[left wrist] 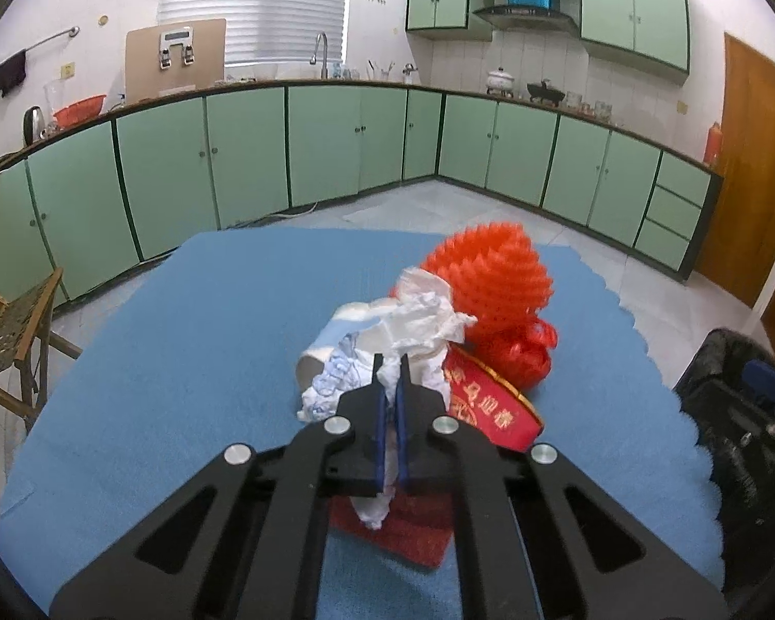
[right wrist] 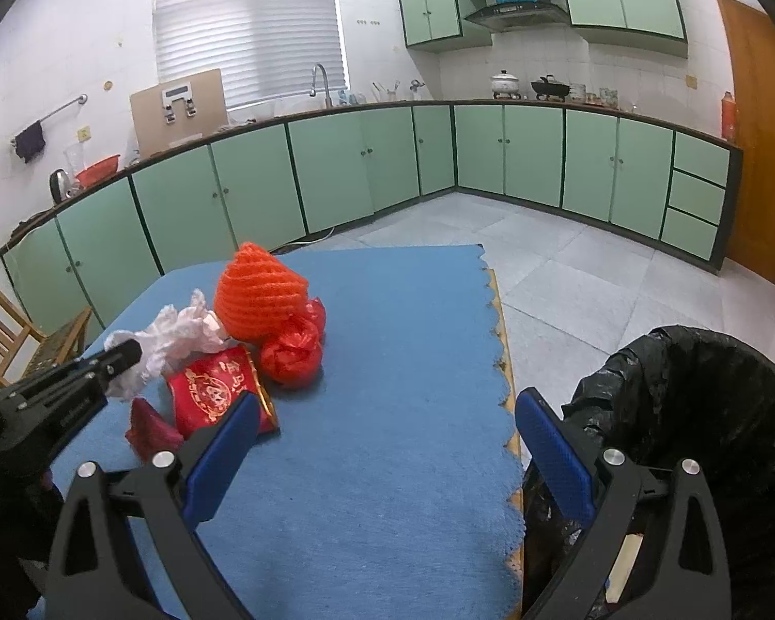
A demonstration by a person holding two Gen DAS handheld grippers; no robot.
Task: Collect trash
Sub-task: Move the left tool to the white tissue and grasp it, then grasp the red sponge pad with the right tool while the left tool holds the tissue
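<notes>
Two grippers work over a blue mat that bears a small heap of trash. The left gripper has its blue pads pinched narrowly on a crumpled white tissue, with a tail of it hanging out below the jaws. In the right wrist view the same gripper reaches in from the left edge and its tip meets the tissue.

Just behind the tissue sits an orange foam net, domed and ribbed, and touching its base is a bunched red bag. A red packet with gold print lies flat beside the tissue, and a small red scrap lies near it toward the left gripper. A white cup lies on its side under the tissue.

The right gripper hangs with jaws wide apart, holding nothing, above the mat's scalloped right edge. Beside it, off the mat, stands a bin lined with a black bag.
</notes>
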